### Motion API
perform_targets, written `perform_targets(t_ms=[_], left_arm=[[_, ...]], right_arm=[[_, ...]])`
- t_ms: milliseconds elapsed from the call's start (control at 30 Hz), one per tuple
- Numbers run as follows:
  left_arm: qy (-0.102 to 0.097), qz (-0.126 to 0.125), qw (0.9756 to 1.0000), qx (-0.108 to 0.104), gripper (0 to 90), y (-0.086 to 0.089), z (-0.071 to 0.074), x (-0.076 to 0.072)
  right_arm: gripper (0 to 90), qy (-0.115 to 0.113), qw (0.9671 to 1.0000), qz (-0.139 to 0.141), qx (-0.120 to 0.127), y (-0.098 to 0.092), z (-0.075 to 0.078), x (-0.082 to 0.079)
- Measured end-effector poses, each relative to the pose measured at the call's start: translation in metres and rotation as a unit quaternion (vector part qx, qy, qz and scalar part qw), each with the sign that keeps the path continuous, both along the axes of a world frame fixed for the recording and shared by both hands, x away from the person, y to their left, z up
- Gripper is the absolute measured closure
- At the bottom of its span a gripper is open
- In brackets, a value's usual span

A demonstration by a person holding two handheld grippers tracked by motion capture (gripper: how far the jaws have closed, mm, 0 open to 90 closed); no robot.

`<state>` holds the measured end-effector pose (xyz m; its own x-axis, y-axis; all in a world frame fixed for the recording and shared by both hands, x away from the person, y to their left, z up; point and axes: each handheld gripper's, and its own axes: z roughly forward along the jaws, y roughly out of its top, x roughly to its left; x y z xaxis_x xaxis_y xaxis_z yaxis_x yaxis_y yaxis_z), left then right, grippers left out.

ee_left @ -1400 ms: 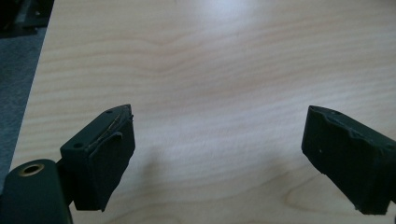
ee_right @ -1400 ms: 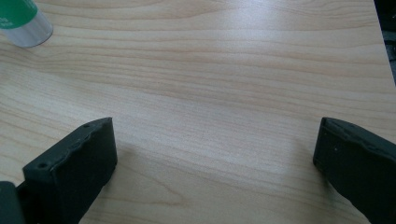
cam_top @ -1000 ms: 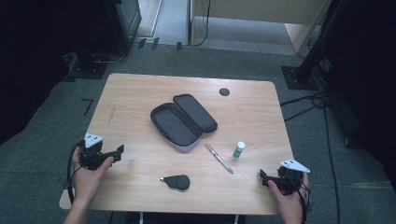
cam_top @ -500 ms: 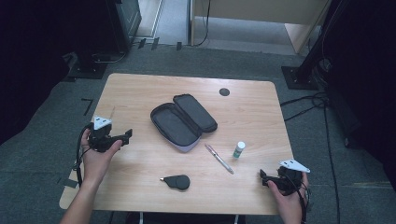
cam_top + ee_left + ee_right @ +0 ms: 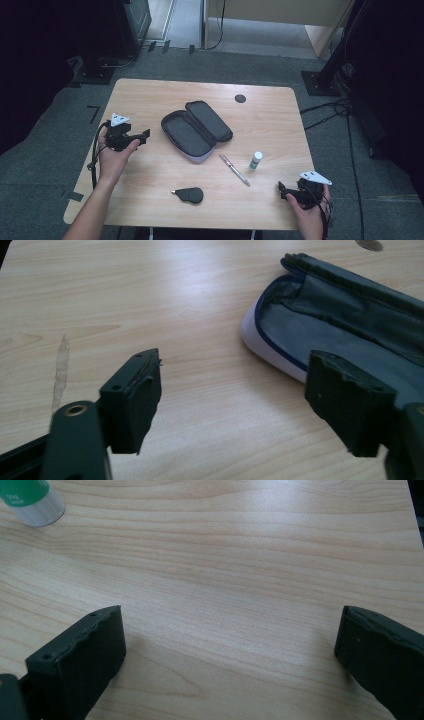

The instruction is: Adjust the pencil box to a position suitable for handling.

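Just left of the open pencil case (image 5: 196,129), the left gripper (image 5: 142,136) is held above the desk (image 5: 150,95), jaws apart and empty, aimed at the case's near end. An approach step is judged underway; next, a closing advance onto the rim seems needed. Right of the case, near the desk's front corner, the right gripper (image 5: 283,191) is held with jaws apart, beyond the pen (image 5: 234,170) and glue stick (image 5: 256,159).

The high view looked forward and down from above the person's side, taking in the whole counter (image 5: 150,95). The left gripper view sat low and close, facing the open pencil case (image 5: 345,325), also seen from above (image 5: 196,131). The right gripper view skimmed the counter toward a glue stick (image 5: 31,501).
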<state>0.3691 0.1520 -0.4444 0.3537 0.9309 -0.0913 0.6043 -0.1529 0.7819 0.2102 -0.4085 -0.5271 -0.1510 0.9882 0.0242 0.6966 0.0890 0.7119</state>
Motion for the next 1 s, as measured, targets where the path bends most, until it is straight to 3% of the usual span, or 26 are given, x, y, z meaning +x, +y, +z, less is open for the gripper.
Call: perform_targets(t_ms=[267,633,1000], left_arm=[[0.001,-0.016,0.9998,0.011,37.5,-0.017,-0.001,0.017],[0.011,-0.014,0.9992,0.035,48.2,-0.037,-0.014,0.043],[0.023,-0.022,0.9982,0.051,65.5,-0.051,-0.024,0.057]], right_arm=[[0.0,0.001,1.0000,0.003,-0.001,0.000,0.000,0.000],[0.0,0.001,1.0000,0.005,0.002,0.001,0.000,0.000],[0.1,0.001,1.0000,0.008,0.002,0.001,0.000,0.000]])
